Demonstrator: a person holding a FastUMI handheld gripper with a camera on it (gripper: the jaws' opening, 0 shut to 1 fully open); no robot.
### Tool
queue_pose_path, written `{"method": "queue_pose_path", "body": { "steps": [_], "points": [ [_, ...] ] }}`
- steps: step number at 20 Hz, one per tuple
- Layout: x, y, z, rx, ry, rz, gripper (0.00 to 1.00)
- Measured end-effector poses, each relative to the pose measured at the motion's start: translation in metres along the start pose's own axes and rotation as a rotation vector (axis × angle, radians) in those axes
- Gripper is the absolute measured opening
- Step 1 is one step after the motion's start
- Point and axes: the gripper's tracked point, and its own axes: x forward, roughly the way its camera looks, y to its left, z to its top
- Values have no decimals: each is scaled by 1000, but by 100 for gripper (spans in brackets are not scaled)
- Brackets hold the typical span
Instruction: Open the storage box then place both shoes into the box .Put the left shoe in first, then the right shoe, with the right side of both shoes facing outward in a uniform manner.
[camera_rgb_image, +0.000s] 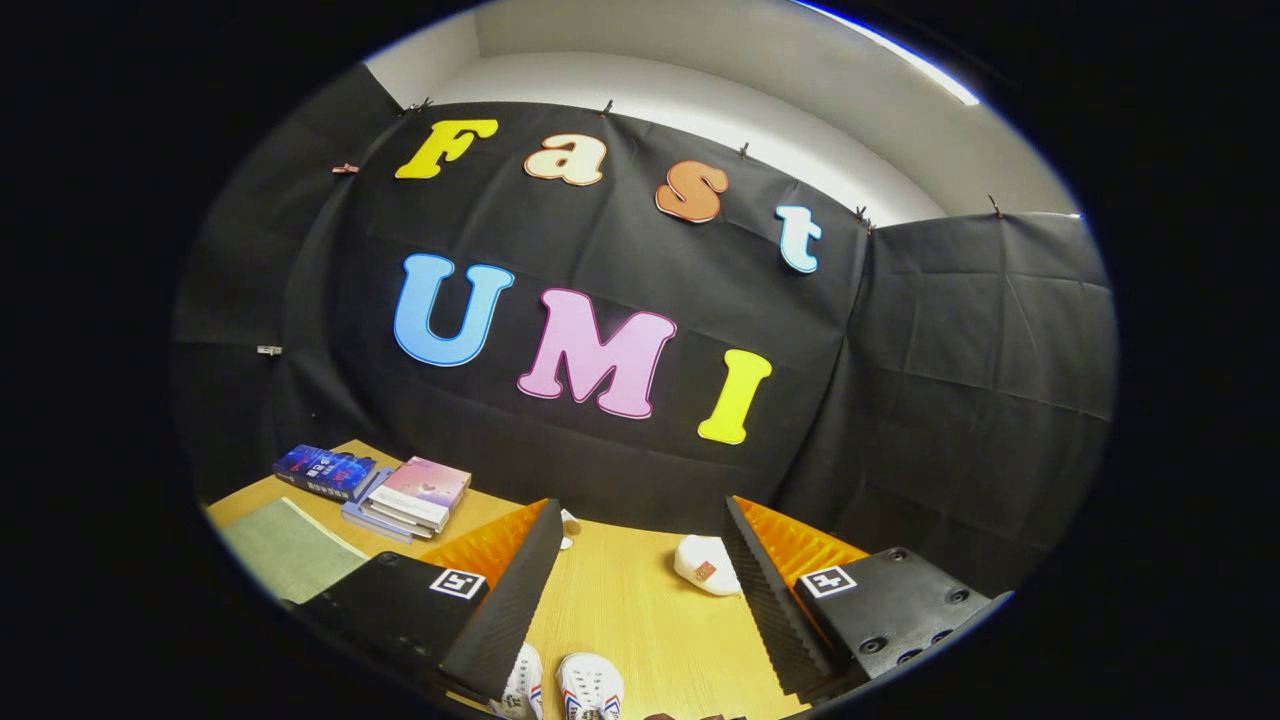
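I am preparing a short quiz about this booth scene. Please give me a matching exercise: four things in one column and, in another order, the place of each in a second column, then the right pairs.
Things:
1. pair of white shoes
2. white cap
3. stack of books
4. gripper

Places:
A. far corner of the wooden table, by the black cloth wall
B. open, nothing between its fingers
C. near table edge, low between the fingers
D. on the table, partly behind one finger

Pairs: 1-C, 2-D, 3-A, 4-B
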Motion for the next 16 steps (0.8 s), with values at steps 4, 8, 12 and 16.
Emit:
{"method": "queue_pose_path", "body": {
  "steps": [4,8,12,16],
  "points": [
    [0,0,-5,18,14,1,98],
    [2,10,-13,36,33,31,98],
    [5,37,-31,97,79,131,98],
    [-2,99,-44,268,132,400,98]
  ]
}}
